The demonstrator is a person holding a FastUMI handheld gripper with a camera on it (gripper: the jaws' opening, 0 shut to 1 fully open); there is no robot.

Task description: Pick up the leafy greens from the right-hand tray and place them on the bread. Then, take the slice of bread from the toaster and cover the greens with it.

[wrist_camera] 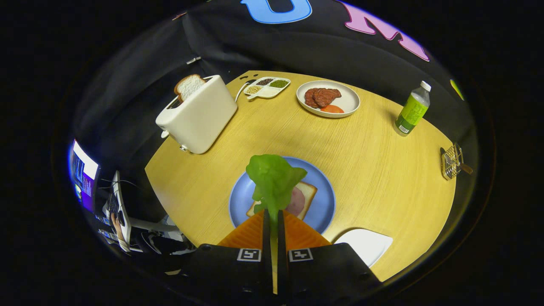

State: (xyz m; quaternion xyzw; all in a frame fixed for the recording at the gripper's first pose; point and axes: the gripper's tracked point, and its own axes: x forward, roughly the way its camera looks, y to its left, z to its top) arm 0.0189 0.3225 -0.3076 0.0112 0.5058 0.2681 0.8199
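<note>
Green ruffled leafy greens (274, 178) pinched between gripper (272, 216) fingers.

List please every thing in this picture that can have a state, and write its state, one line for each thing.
hand-held gripper: shut on the leafy greens
leafy greens: held up above the blue plate
bread on blue plate: flat, a ham slice on top, not yet covered
blue plate: holds the open sandwich
toaster: one bread slice stands out of its slot
bottle: upright, cap on
white plate: holds meat and an orange slice
</note>
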